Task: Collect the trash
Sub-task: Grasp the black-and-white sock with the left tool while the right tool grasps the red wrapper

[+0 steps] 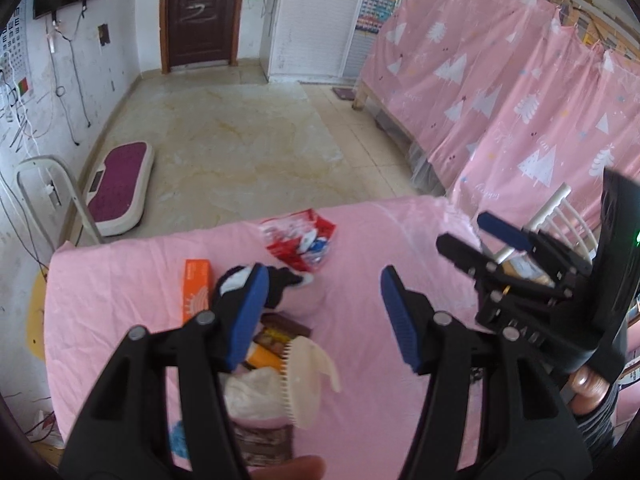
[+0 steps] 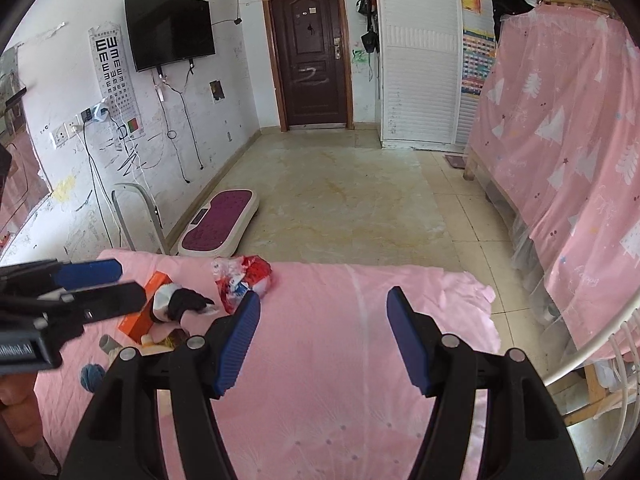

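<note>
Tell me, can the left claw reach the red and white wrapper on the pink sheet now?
Probably yes. The left claw is open and empty, and the red and white wrapper lies uncovered just ahead on the pink sheet.

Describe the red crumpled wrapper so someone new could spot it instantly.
Start at the pink-covered table in the foreground, then look to its far edge, the side facing the dark door. The red crumpled wrapper lies there, just beyond the black-and-white sock and the orange box. It is the only shiny red-and-white crinkled plastic in the pile.
</note>
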